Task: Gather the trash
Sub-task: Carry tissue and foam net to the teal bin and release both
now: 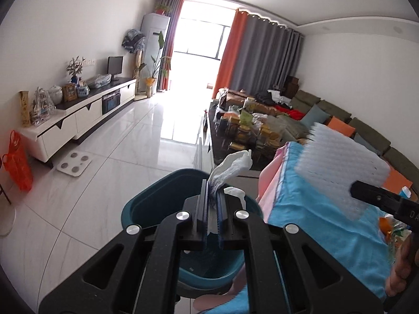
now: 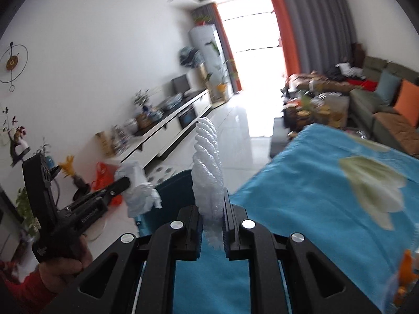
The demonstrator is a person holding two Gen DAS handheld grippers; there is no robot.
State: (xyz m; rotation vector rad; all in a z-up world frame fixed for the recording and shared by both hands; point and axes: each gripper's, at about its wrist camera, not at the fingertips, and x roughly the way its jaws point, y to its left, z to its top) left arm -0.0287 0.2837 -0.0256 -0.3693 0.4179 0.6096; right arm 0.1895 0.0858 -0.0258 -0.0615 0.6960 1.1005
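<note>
white tissue (image 1: 230,168) squeezed tight in the left gripper (image 1: 212,198) over the blue bin (image 1: 157,198) (bumpy foam sheet (image 2: 207,167) pinched in the right gripper (image 2: 212,210))

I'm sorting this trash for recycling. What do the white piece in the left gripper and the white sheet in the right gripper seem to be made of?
Left gripper: crumpled tissue, likely soft matte paper, going by its limp creases and embossed dimples.
Right gripper: foam sheet, apparently white plastic packing foam, slightly glossy, with a regular ribbed net-like texture that holds its shape.
</note>
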